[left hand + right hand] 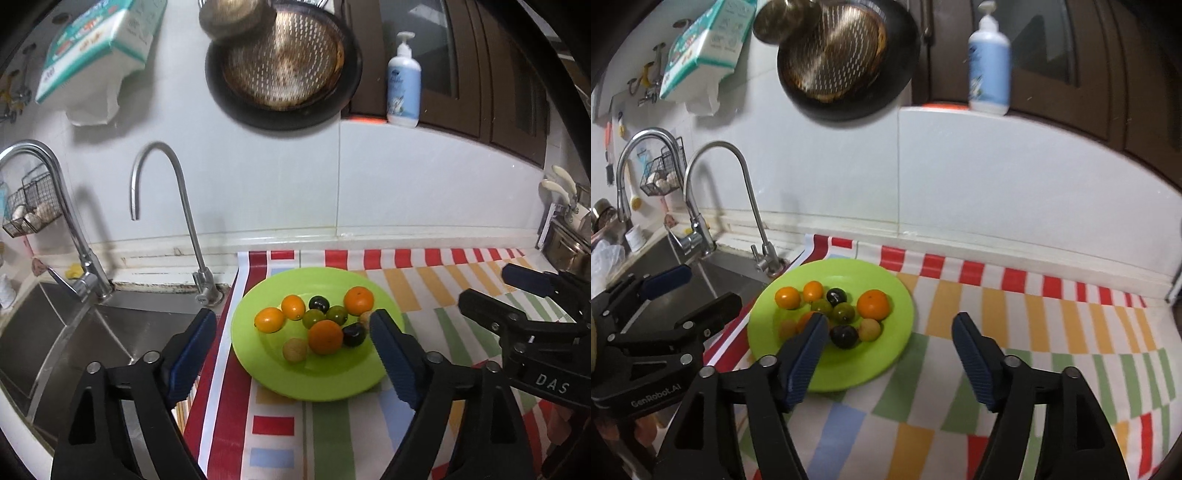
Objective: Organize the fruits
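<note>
- The plate (258, 365) stands on the striped mat (424, 295), at the mat's 9 o'clock edge.
- The fruits (325, 336) lie together in the plate's middle.
- The sink (55, 332) is at 9 o'clock from the plate.
- The two taps (162, 192) stand behind the sink, toward 11 o'clock.
- The soap bottle (403, 85) stands on a ledge at 1 o'clock.

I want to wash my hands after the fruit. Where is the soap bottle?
The soap bottle stands upper right in both wrist views, on the ledge right of the hanging pan.
</note>
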Available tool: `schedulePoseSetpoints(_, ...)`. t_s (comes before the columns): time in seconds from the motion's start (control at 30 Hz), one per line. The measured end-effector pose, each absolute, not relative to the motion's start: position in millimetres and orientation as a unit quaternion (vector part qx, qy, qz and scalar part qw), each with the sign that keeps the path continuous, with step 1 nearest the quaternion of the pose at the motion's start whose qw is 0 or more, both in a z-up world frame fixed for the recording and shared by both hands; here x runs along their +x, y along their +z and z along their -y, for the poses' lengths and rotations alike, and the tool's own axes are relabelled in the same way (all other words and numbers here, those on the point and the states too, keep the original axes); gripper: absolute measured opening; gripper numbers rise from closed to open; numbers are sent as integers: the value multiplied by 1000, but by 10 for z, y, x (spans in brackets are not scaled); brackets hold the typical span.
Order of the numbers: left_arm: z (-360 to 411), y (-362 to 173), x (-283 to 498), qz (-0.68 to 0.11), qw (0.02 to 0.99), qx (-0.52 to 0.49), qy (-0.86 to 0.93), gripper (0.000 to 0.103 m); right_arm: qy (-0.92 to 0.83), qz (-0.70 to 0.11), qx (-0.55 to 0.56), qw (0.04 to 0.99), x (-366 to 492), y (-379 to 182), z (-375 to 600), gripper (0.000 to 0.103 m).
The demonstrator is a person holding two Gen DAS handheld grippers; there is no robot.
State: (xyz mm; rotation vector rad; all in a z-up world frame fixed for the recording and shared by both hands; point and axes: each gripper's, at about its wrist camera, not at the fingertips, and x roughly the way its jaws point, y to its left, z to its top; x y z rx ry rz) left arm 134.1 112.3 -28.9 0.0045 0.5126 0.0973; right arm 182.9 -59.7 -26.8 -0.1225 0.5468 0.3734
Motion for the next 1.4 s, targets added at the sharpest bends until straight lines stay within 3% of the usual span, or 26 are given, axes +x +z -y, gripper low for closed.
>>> schedulePoseSetpoints(0.17,-992,-196,1078,-235,971,9,43,98,157,-257,-49,952,1519,-172,790,79)
schedulePoseSetpoints(0.37,-779,-130,793,-221,975,20,32,102,130,-255,-30,958,1192,-143,1021,84)
schedulePoseSetpoints(1.4,10,54,270,-206,978,38,-16,103,44,-232,-2,972,360,-10,2007,87)
